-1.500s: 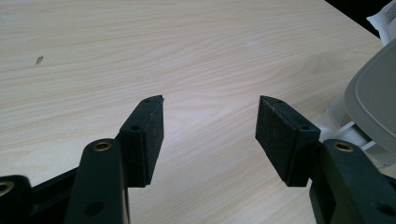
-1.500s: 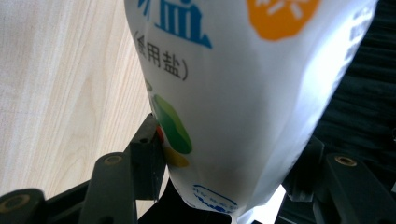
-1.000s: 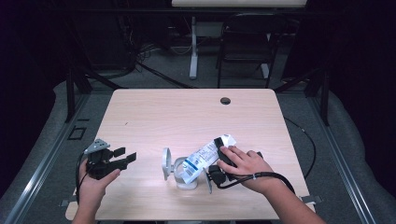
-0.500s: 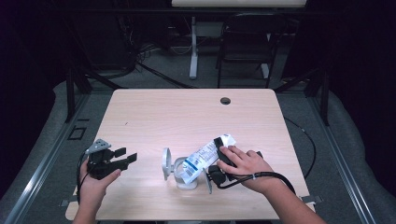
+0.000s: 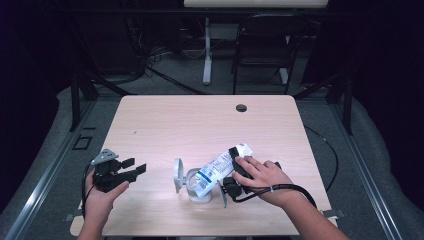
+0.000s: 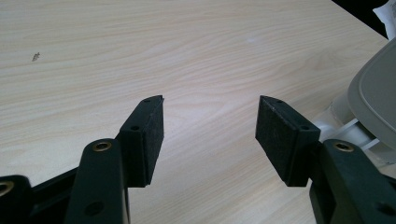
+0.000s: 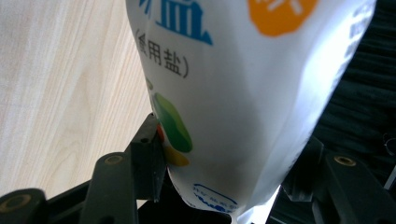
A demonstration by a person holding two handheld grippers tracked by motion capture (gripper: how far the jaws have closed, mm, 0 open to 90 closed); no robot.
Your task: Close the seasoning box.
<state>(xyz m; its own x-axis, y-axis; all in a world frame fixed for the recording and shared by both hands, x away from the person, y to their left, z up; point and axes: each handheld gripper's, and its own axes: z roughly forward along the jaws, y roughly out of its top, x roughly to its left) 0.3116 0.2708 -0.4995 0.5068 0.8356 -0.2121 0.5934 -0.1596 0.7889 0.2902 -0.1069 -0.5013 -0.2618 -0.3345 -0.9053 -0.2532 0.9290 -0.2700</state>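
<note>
A white salt bag (image 5: 216, 171) with blue print lies tilted over a small white container (image 5: 200, 194), whose flip lid (image 5: 177, 175) stands open. My right gripper (image 5: 232, 169), under the person's right hand, is shut on the bag's upper end. In the right gripper view, the bag (image 7: 243, 93) sits between both jaws of the right gripper (image 7: 229, 149) and touches each pad. My left gripper (image 5: 135, 165) hovers at the table's left front, open, with nothing in it. In the left gripper view, the left gripper (image 6: 210, 126) points across bare wood, and the container (image 6: 369, 98) sits at the right edge.
The light wooden table (image 5: 200, 125) has a round cable hole (image 5: 241, 107) near its far edge. Beyond it stand a dark chair (image 5: 260, 55) and a white table leg (image 5: 206, 50). Black cables trail from both grippers.
</note>
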